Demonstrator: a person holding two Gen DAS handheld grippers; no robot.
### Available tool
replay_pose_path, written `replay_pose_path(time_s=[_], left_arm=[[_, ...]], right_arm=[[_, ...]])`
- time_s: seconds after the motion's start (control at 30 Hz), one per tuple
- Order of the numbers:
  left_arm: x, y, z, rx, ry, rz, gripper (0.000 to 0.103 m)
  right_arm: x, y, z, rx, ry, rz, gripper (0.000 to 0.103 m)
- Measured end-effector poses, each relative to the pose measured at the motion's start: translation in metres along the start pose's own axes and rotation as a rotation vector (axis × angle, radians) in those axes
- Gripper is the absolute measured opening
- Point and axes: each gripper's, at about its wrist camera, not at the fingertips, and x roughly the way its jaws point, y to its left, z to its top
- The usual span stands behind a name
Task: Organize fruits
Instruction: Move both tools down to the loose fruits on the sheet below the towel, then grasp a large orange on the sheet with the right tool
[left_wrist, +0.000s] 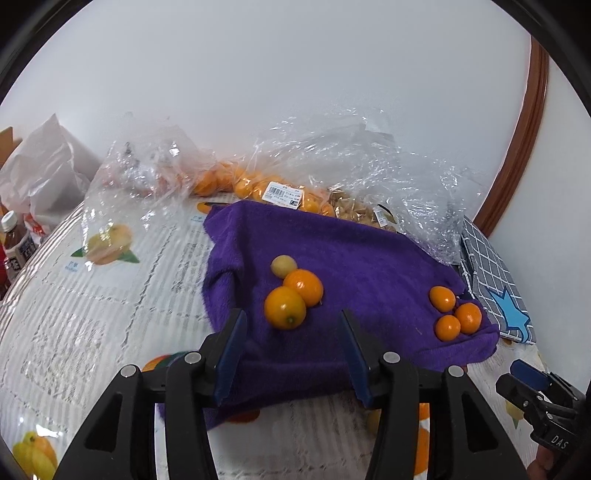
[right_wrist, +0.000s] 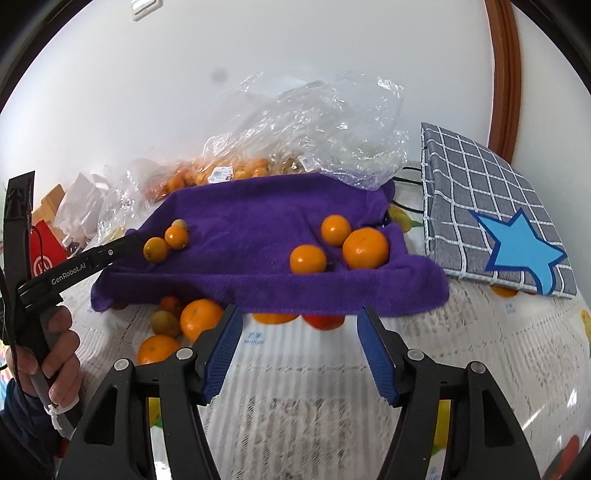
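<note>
Spread hand-held gripper (left_wrist: 291, 321) before oranges (left_wrist: 285, 307)

Both left tongs (left_wrist: 291, 341) and right tongs (right_wrist: 299, 341) gape wide, holding nothing.

2 clusters of 3 fruits (left_wrist: 285, 307) (left_wrist: 455, 314) lie apart on towel (left_wrist: 369, 258).

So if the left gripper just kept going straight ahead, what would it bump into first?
Most likely the nearest orange on the purple towel: it sits just past the open left gripper, slightly left of centre. Depth is hard to judge.
</note>
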Motion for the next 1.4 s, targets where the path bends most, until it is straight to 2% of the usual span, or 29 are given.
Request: replay_pose_path(time_s=[0.27, 0.67, 0.8, 1.07, 1.23, 1.4], left_arm=[[-0.02, 0.016, -0.009, -0.014, -0.005, 0.016, 0.05], [-0.032, 0.041, -0.015, -0.062, 0.001, 0.07, 0.05], [-0.033, 0.049, -0.015, -0.086, 0.007, 0.079, 0.05], [-0.029, 0.055, -0.016, -0.106, 0.028, 0.076, 0.05], [-0.028, 0.053, -0.016, -0.093, 0.029, 0.078, 0.05], [-0.027, 0.054, -0.016, -0.101, 0.034, 0.072, 0.05]], right_arm=[[0.0, 0.013, -0.011, 0.013, 0.028, 0.019, 0.064], [0.007, 0.051, -0.021, -0.084, 0.097, 0.085, 0.063], [0.007, 0.061, -0.023, -0.121, 0.097, 0.089, 0.063], [0.012, 0.065, -0.023, -0.112, 0.099, 0.104, 0.063], [0.016, 0.064, -0.021, -0.09, 0.106, 0.128, 0.059], [0.02, 0.063, -0.012, -0.075, 0.081, 0.108, 0.051]])
